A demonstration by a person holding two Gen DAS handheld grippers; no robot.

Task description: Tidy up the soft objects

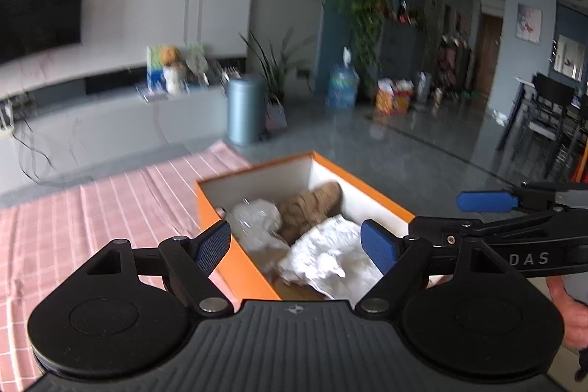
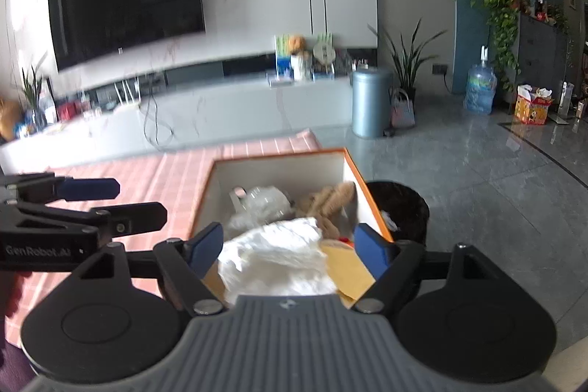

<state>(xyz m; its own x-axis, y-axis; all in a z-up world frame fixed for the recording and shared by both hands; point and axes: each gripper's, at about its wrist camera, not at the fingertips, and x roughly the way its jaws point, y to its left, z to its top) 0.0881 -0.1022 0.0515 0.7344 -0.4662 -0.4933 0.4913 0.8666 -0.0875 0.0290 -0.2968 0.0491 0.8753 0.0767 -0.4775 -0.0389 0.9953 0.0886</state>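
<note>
Soft objects inspected in orange box [image 1: 235,267] on the pink-clothed bench [image 1: 92,219].
White cloth [image 1: 330,252], brown plush [image 1: 308,208] and clear bag [image 1: 257,223] lay inside; left tool [image 1: 296,245] and right tool [image 2: 288,247] were held wide open, empty. A central, low grip is advised.

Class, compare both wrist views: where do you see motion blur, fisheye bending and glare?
Left wrist view: plants and water bottle smeared by blur, orange box softer. Right wrist view: sharper; television edges bow from fisheye; window glare sheens the grey floor.
</note>
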